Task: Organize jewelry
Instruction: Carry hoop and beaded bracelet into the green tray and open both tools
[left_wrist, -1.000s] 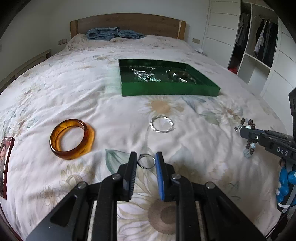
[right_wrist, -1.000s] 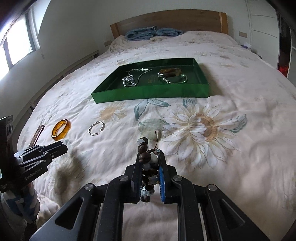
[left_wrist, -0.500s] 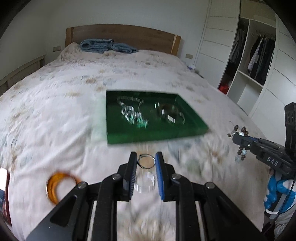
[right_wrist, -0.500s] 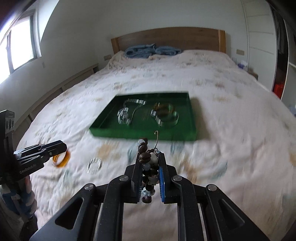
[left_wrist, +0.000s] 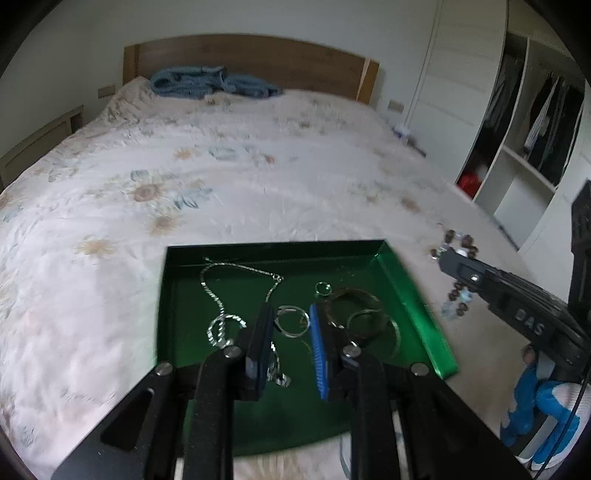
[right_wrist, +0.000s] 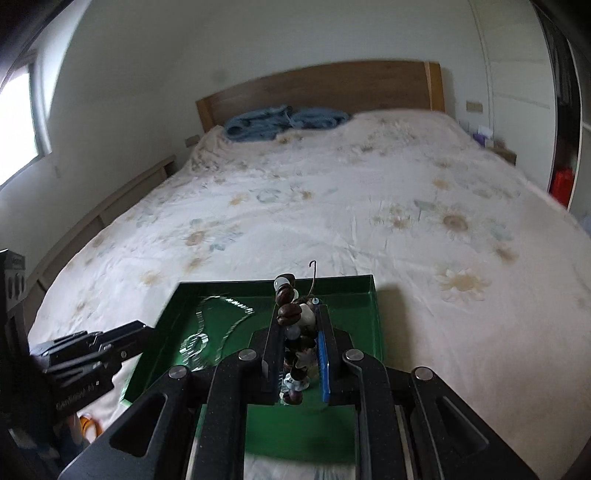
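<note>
Both your grippers have swept up the bed and now hang over the green tray (left_wrist: 413, 291), which a second ago lay well ahead of you. Your left gripper (left_wrist: 291, 325) has its fingers drawn in close on a thin silver ring (left_wrist: 293, 322), carried above the tray floor. Your right gripper (right_wrist: 300, 334) pinches a beaded earring (right_wrist: 293, 314), hook sticking up, beads dangling below the pads. Inside the tray lie a silver chain (left_wrist: 221, 295) to the left and bangles (left_wrist: 364, 314) to the right.
</note>
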